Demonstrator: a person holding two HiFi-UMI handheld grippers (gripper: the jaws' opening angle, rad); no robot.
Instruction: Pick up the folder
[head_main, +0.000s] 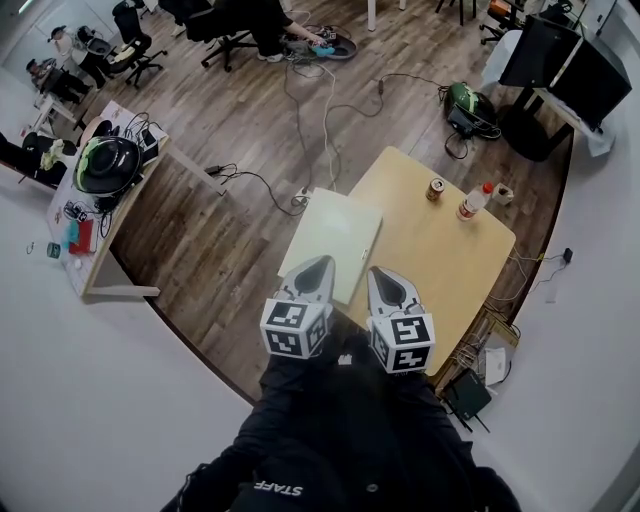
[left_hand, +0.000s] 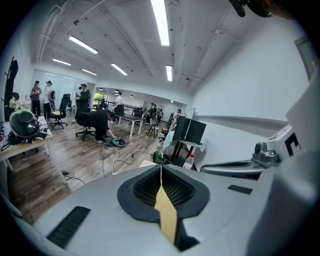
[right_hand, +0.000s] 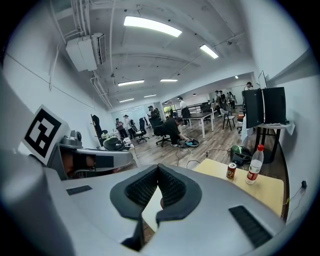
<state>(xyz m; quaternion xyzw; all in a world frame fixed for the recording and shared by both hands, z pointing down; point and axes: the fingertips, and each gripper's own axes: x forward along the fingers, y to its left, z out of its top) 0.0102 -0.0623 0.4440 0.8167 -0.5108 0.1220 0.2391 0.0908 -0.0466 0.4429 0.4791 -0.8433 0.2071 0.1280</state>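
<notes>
Folder (head_main: 335, 235) lying on wooden table (head_main: 450, 270), centre frame.
Left gripper (head_main: 318, 263) and right gripper (head_main: 383, 272) both clenched by its near edge.

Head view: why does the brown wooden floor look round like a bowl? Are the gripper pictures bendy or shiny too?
Head view: the wide-angle lens bends the brown wooden floor; left gripper view: the long white ceiling light strip glares bright; right gripper view: curved too, with black corners.

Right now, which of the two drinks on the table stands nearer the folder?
The short can. The tall bottle with the red cap stands beyond it, farther from the folder.
</notes>
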